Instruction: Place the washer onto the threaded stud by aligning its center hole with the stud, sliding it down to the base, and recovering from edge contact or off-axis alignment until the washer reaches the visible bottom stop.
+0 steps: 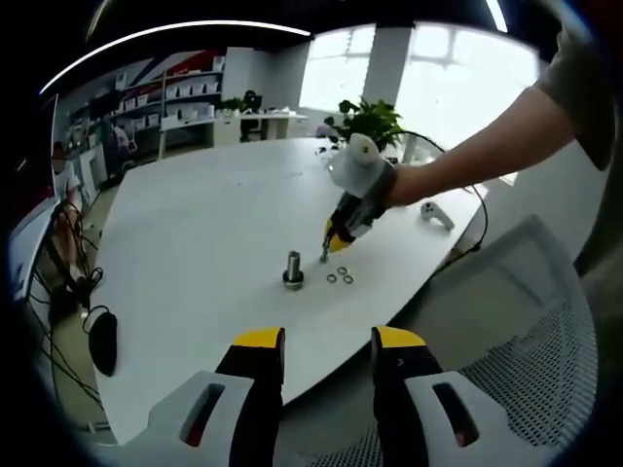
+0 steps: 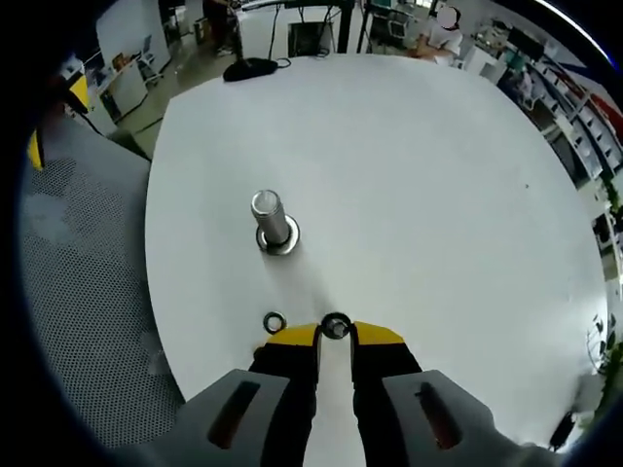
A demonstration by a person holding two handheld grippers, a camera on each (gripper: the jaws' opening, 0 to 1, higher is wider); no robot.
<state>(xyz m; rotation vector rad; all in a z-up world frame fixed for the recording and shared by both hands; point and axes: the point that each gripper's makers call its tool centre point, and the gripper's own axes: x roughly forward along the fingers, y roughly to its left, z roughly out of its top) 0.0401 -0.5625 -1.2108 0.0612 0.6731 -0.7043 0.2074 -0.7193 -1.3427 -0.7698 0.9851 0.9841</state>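
Note:
A short threaded stud (image 1: pixel 293 268) (image 2: pixel 270 216) stands upright on the white table (image 1: pixel 195 243) (image 2: pixel 419 195), with a wider metal ring around its base. My right gripper (image 2: pixel 336 331) is shut on a small washer (image 2: pixel 336 326), pinched at its yellow tips just above the table, close in front of the stud. In the left gripper view a hand holds the right gripper (image 1: pixel 326 255) tip-down just right of the stud. Three loose washers (image 1: pixel 341 276) lie beside it; one washer (image 2: pixel 274 320) shows left of the tips. My left gripper (image 1: pixel 329 342) hangs open off the table's near edge, holding nothing.
A grey mesh chair (image 1: pixel 526 370) (image 2: pixel 78 292) sits against the table edge. A black mouse (image 1: pixel 102 341) (image 2: pixel 248 68) lies at the table's end. A white controller (image 1: pixel 435 214) with a cable and a potted plant (image 1: pixel 370 122) sit at the far side.

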